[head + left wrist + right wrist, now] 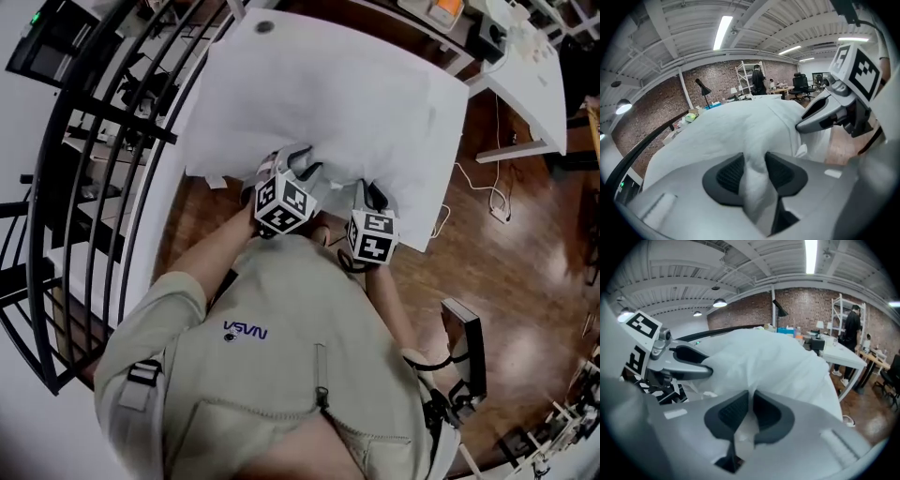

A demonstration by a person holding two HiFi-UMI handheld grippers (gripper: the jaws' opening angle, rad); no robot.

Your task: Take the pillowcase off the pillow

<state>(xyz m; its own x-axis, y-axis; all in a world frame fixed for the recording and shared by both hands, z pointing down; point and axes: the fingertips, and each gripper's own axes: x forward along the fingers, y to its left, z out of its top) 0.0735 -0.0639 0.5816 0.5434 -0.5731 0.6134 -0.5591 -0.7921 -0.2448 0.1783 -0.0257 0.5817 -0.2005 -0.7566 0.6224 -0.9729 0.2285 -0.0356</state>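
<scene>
A large white pillow in its white pillowcase (328,103) fills the top middle of the head view, and what it rests on is hidden. Both grippers meet its near edge. My left gripper (298,167) is shut on a thick fold of the pillowcase (752,140), which is bunched between the dark ribbed pads (730,174). A hand's width to the right, my right gripper (371,195) is shut on a thinner pinch of the same pillowcase (778,366). Its pads (733,412) stand almost together. In the left gripper view the right gripper (843,101) shows at the pillow's edge.
A black metal railing (98,150) curves down the left. A white table (525,75) stands at the top right, with a white cable (495,199) on the wooden floor below it. In the background are a brick wall, shelving and a standing person (852,329).
</scene>
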